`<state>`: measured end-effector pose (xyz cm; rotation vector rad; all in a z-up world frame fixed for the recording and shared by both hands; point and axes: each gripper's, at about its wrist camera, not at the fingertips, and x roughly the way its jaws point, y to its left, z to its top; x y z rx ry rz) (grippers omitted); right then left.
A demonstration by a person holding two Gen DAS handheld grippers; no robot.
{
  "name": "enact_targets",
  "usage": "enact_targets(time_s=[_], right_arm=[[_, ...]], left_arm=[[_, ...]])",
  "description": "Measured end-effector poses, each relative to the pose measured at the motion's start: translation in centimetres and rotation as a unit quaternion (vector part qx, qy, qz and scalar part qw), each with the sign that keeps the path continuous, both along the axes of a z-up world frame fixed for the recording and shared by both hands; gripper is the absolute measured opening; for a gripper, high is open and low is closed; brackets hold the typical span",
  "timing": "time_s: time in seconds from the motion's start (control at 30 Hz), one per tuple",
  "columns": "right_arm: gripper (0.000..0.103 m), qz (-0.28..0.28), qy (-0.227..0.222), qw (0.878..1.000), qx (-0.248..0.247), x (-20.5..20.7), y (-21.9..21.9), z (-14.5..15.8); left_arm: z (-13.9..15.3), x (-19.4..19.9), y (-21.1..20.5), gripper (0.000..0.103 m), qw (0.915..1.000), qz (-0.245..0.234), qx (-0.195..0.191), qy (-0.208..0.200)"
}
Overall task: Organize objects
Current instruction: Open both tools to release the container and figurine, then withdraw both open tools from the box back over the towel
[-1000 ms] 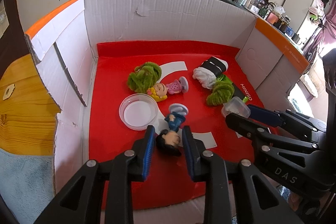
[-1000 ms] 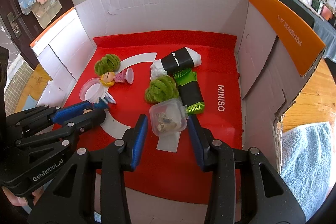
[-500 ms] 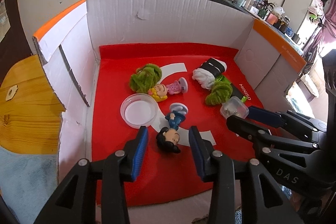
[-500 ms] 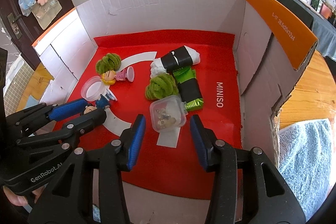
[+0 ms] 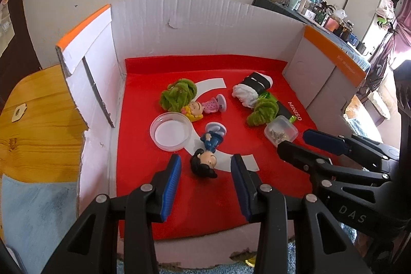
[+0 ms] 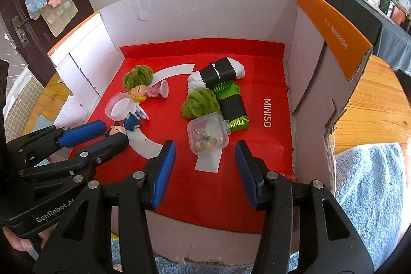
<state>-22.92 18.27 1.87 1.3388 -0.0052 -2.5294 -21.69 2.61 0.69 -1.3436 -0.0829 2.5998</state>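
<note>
A cardboard box with a red floor (image 5: 221,207) (image 6: 257,84) holds the toys. A black-haired doll in blue (image 5: 206,154) (image 6: 123,125) lies on the floor just ahead of my open, empty left gripper (image 5: 205,168). A small clear box of trinkets (image 6: 207,135) (image 5: 281,133) lies just ahead of my open, empty right gripper (image 6: 205,153). A blonde doll in pink (image 5: 203,107) (image 6: 146,92) lies by a green fuzzy ball (image 5: 178,93) (image 6: 137,76). A clear round lid (image 5: 171,131) (image 6: 119,108) lies at the left.
A second green fuzzy ball (image 6: 200,103), a white bundle with a black band (image 6: 218,73) and a green pack with a black band (image 6: 231,104) lie at centre right. White cardboard walls (image 5: 179,25) with orange-edged flaps enclose the box. A wooden table (image 6: 372,99) lies outside.
Both grippers opened wider and drew back toward the box's front edge. The blue doll and the clear trinket box now lie free on the red floor.
</note>
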Motion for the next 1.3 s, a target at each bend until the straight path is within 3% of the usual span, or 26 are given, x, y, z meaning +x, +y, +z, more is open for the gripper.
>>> enact_targets(time_s=[0.2, 0.3, 0.7, 0.87, 1.13, 1.3], right_arm=[[0.047, 0.002, 0.005, 1.0, 0.001, 0.7, 0.1, 0.4], [0.047, 0.003, 0.007, 1.0, 0.001, 0.9, 0.1, 0.5], [0.049, 0.008, 0.013, 1.0, 0.003, 2.1, -0.2, 0.9], [0.057, 0.009, 0.018, 1.0, 0.003, 2.6, -0.4, 1.2], [0.057, 0.011, 0.023, 1.0, 0.003, 3.4, -0.6, 1.7], [0.063, 0.011, 0.027, 1.0, 0.003, 4.0, -0.7, 1.9]], left_arm=[[0.2, 0.8, -0.2, 0.044, 1.0, 0.003, 0.001, 0.005], [0.5, 1.3, -0.4, 0.054, 0.9999, 0.008, -0.001, 0.012], [1.0, 2.6, -0.9, 0.054, 0.9997, 0.014, 0.001, 0.019], [1.2, 3.1, -1.1, 0.06, 0.9996, 0.018, 0.003, 0.023], [1.8, 3.9, -1.7, 0.06, 0.9993, 0.023, 0.004, 0.03], [2.2, 4.7, -2.0, 0.071, 0.9989, 0.028, 0.005, 0.037]])
